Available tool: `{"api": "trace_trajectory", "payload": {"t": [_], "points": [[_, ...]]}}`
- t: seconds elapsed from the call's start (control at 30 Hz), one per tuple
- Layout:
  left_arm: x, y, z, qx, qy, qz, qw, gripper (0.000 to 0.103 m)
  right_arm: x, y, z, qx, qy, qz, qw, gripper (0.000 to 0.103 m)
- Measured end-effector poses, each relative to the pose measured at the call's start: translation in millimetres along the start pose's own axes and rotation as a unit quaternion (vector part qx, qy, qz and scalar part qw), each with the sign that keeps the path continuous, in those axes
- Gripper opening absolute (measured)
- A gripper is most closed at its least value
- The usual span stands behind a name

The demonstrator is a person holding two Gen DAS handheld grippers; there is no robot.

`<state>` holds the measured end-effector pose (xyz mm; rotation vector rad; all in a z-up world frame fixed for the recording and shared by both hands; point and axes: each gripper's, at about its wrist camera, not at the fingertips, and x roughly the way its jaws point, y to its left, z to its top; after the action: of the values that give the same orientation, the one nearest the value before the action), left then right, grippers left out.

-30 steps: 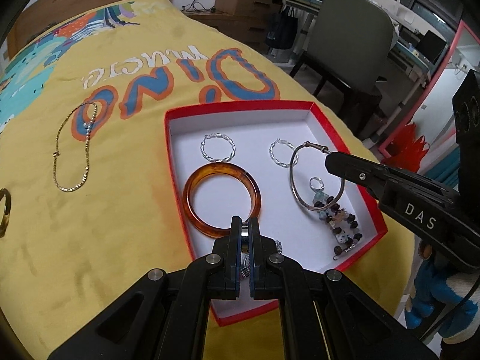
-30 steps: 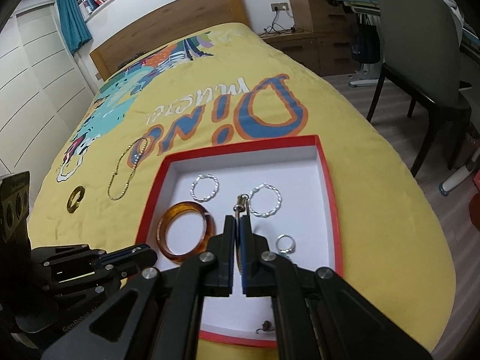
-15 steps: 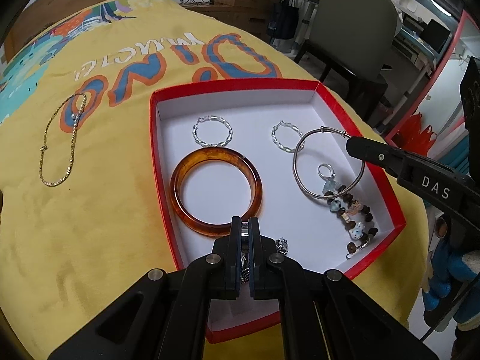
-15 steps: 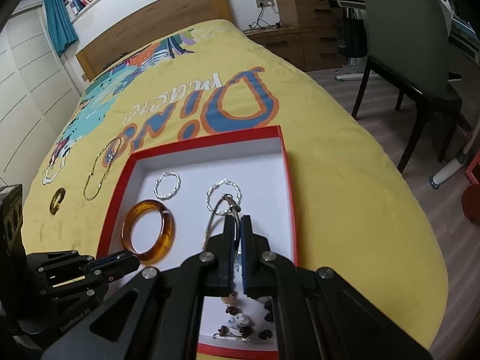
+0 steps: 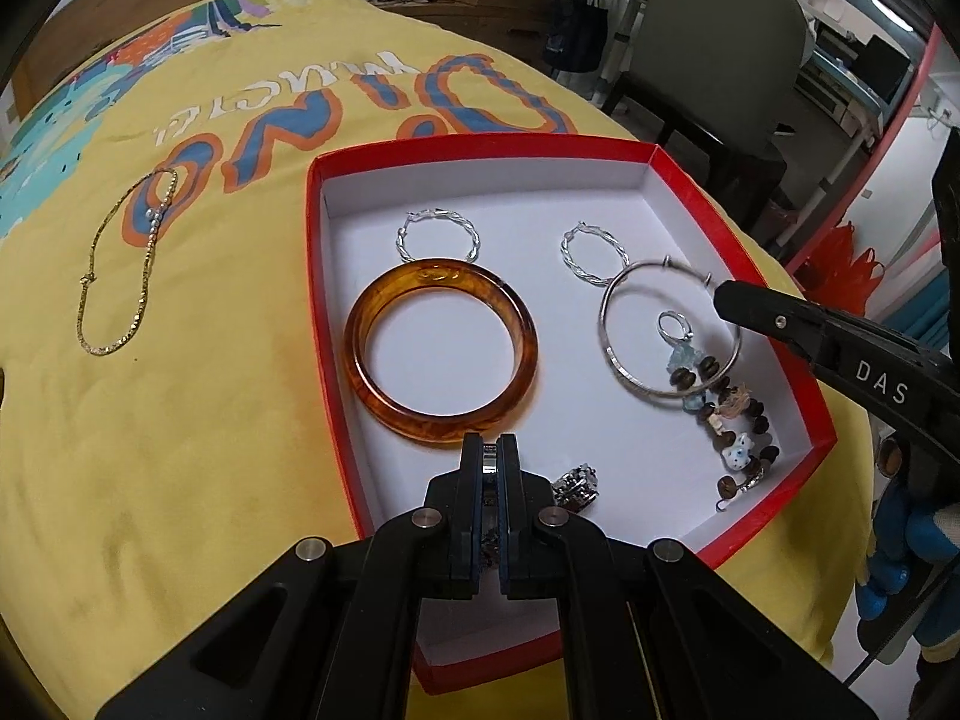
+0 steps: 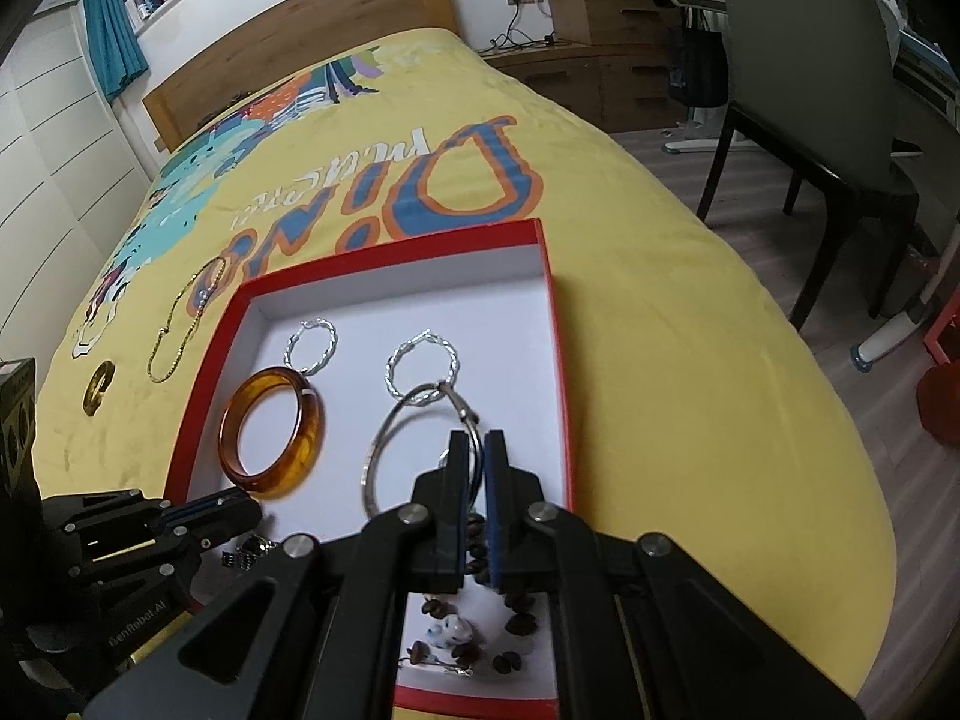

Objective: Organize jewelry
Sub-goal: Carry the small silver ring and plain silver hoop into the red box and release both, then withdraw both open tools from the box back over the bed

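A red box with a white inside lies on the yellow bedspread. It holds an amber bangle, two twisted silver hoops, a small ring, a beaded bracelet and a large thin silver hoop. My right gripper has its fingers slightly parted around the large hoop's wire, which rests in the box. My left gripper is shut on a small silver metal piece at the box's near edge, with silver links beside it.
A gold chain and a gold ring lie on the bedspread left of the box. A grey chair and desk stand to the right of the bed. The wooden headboard is at the far end.
The right gripper lowered the large hoop down into the box and its fingers have parted a little. The left gripper stayed shut and shifted slightly nearer the box.
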<state>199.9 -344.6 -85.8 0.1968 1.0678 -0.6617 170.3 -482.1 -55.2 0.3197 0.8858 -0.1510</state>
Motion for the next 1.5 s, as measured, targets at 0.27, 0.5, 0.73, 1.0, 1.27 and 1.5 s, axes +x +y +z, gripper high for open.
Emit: {"api": "trace_trajectory", "payload": {"t": [0.27, 0.5, 0.73, 1.0, 1.27, 1.5], "points": [[-4.6, -1.1, -0.2, 0.0, -0.004, -0.004, 1.0, 0.017, -5.3, 2.3, 0.2, -0.004, -0.004, -0.004, 1.0, 0.006], [-16.9, -2.6, 1.4, -0.003, -0.017, -0.002, 0.9999, 0.038, -21.0, 8.9, 0.7, -0.009, -0.015, -0.008, 1.0, 0.006], [-31.4, -6.9, 0.9, 0.002, -0.027, -0.003, 0.9996, 0.046, -40.3, 10.0, -3.3, -0.005, -0.025, -0.013, 1.0, 0.006], [-47.2, -10.7, -2.6, 0.007, -0.043, 0.0, 0.999, 0.048, -57.3, 7.8, -10.2, 0.003, -0.03, -0.02, 0.999, 0.007], [-64.5, -16.2, -7.8, 0.022, -0.05, 0.006, 0.9985, 0.049, -71.7, 9.3, -20.1, 0.013, -0.035, -0.019, 0.999, 0.037], [-78.8, -17.2, -20.1, 0.03, -0.045, 0.019, 0.9984, 0.056, -85.4, 13.0, -29.7, 0.021, -0.041, -0.016, 0.999, 0.039]]}}
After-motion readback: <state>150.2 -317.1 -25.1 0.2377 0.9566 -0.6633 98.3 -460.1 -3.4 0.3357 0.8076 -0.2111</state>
